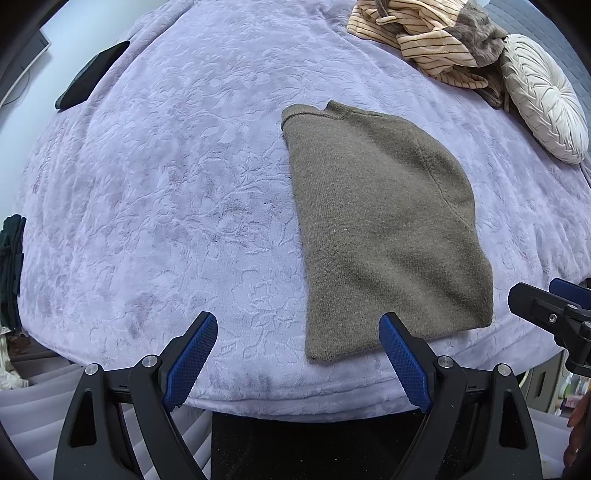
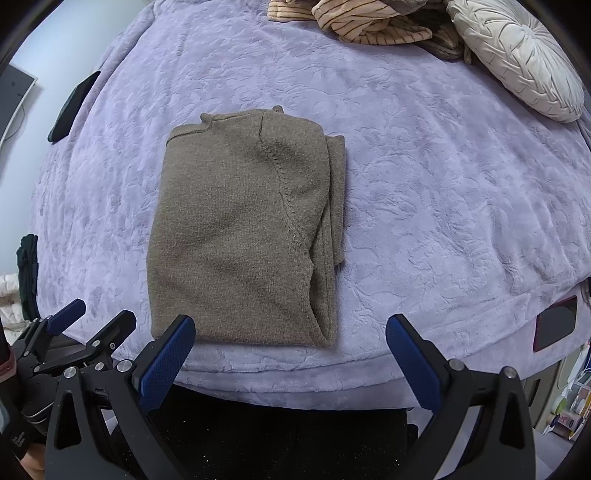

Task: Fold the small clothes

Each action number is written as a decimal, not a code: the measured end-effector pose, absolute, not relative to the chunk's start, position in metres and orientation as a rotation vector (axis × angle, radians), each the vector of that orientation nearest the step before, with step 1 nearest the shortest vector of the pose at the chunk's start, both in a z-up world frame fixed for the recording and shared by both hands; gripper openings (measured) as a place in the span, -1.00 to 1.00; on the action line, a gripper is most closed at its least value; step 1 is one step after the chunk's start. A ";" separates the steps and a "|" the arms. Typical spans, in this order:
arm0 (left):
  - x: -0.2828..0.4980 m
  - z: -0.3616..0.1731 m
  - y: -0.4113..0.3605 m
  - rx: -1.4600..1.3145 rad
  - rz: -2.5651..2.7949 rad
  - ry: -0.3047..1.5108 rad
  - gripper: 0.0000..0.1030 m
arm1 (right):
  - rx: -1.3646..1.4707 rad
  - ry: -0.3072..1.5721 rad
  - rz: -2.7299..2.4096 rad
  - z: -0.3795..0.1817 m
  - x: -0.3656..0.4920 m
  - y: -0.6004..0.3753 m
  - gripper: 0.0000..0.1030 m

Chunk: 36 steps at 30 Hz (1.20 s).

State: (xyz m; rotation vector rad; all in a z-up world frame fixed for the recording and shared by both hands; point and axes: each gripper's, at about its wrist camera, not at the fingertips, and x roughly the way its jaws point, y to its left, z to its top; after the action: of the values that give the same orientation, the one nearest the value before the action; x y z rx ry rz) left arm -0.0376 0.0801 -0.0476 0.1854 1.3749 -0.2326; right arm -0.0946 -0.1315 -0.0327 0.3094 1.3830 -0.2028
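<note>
An olive-brown knit sweater lies folded into a long rectangle on the lavender blanket, its hem near the bed's front edge and its neck at the far end. My left gripper hovers open above the front edge, just left of the sweater's hem, nothing between its blue pads. My right gripper is open too, over the sweater's near right corner, not touching it. Each gripper shows at the side of the other's view.
A heap of striped beige clothes and a round pleated cushion sit at the far right. A dark flat object lies at the far left. Another dark flat thing hangs by the bed's right edge.
</note>
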 end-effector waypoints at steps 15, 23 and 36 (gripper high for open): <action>-0.038 -0.048 0.080 0.195 -0.207 1.365 0.75 | 0.311 1.384 -0.202 -0.033 -0.095 -0.130 0.99; -0.036 -0.049 0.081 0.190 -0.196 1.363 0.74 | 0.308 1.387 -0.198 -0.034 -0.093 -0.128 0.99; -0.039 -0.050 0.079 0.181 -0.199 1.357 0.74 | 0.301 1.393 -0.185 -0.035 -0.092 -0.126 0.99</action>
State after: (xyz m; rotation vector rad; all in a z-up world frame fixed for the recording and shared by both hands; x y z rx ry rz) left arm -0.0390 0.0791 -0.0500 0.1809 1.3571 -0.1993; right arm -0.0919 -0.1256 -0.0353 0.3005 1.3928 -0.1850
